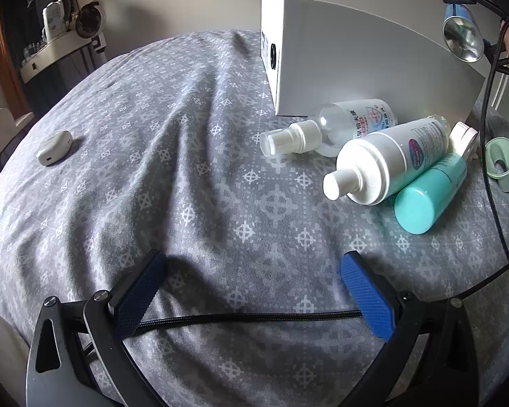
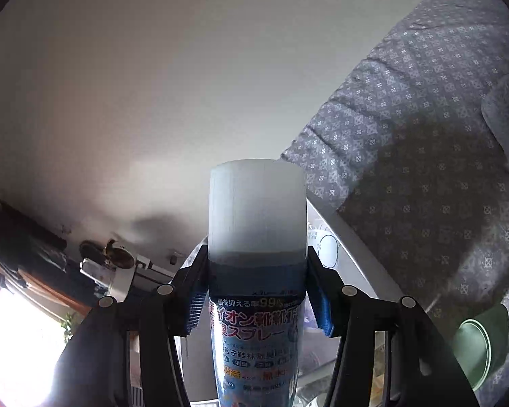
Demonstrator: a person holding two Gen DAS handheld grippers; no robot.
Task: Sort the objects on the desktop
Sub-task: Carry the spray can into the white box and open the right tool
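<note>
My left gripper [image 1: 252,266] is open and empty, low over the grey patterned cloth [image 1: 173,156]. Ahead to the right lie a clear spray bottle [image 1: 329,129], a white pump bottle [image 1: 387,162] and a teal bottle [image 1: 431,193], close together beside a white box [image 1: 356,61]. A small white case [image 1: 54,147] lies far left. My right gripper [image 2: 256,288] is shut on a blue spray can [image 2: 256,271] with a white cap, held in the air; the can's metal bottom [image 1: 463,39] shows at the left view's top right.
A pale green cup-like object [image 1: 500,162] lies right of the bottles and shows in the right wrist view [image 2: 475,342]. A black cable [image 1: 492,135] hangs at the right. A shelf with clutter [image 1: 61,44] stands beyond the cloth at far left.
</note>
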